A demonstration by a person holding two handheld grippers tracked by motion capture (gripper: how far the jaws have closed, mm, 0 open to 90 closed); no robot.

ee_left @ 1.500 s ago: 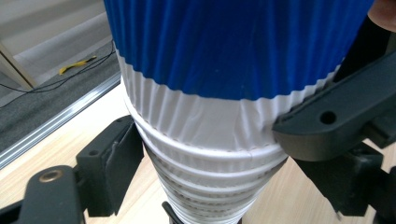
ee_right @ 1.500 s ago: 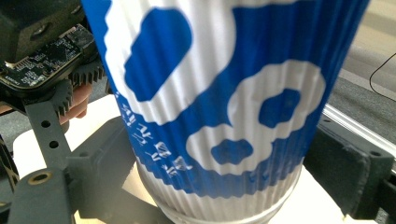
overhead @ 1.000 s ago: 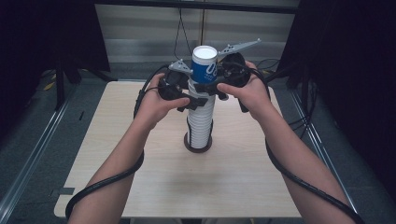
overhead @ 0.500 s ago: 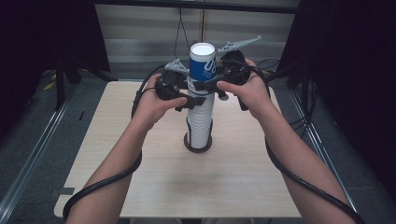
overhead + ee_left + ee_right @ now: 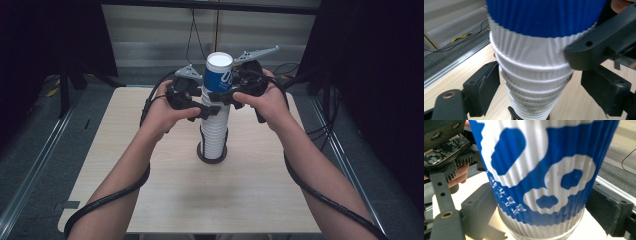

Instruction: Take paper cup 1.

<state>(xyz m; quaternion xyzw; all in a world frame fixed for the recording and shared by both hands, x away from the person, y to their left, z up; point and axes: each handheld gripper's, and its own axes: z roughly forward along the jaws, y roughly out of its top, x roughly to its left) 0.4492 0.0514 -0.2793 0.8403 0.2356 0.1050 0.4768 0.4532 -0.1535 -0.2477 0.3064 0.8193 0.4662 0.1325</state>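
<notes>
Right gripper [image 5: 231, 95] pinching blue cup [image 5: 218, 74] atop cup stack [image 5: 215, 132], left gripper [image 5: 206, 111] jaws just spread around stack

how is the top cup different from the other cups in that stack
The top cup is blue with white print; the stack of cups below is plain white. The top cup sits raised, most of its wall showing; the stack's cups are nested, only rims showing. Both are ribbed paper, upside down.

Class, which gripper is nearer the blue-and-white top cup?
Right. The right gripper straddles the blue-and-white top cup; the left gripper sits lower, around the white cup stack.
</notes>
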